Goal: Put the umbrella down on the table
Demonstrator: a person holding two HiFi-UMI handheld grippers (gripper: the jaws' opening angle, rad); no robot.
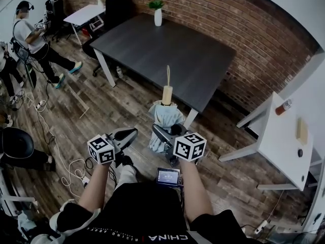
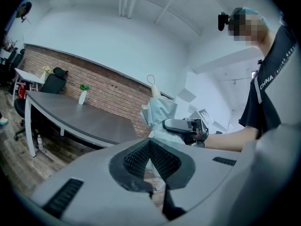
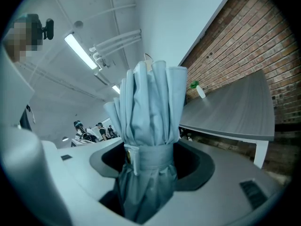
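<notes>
The folded pale blue umbrella (image 1: pixel 165 117) stands upright in the air, its tan handle (image 1: pixel 167 93) and thin loop pointing up and its strap wrapped round the cloth. It is clamped in the right gripper (image 1: pixel 166 133): the right gripper view shows both jaws set wide, pressing on the bundled fabric just below the strap. The umbrella is not on the table. In the head view it hangs over the wooden floor (image 1: pixel 127 103), at the near edge of the dark grey table (image 1: pixel 167 55), which stretches away toward 12 o'clock. At about 8 o'clock from the umbrella, near but apart, the left gripper (image 1: pixel 128 134) is held roughly level. Its own view shows the ribbed pads drawn together with nothing between them. On the table's far edge at 12 o'clock stands a white vase (image 1: pixel 158 17) with a green plant, against the brick wall (image 1: pixel 228 14). A white desk (image 1: pixel 284 141) lies at 3 o'clock with a small bottle (image 1: pixel 283 107) on it. Another person (image 1: pixel 30 34) stands off at 10 o'clock.
</notes>
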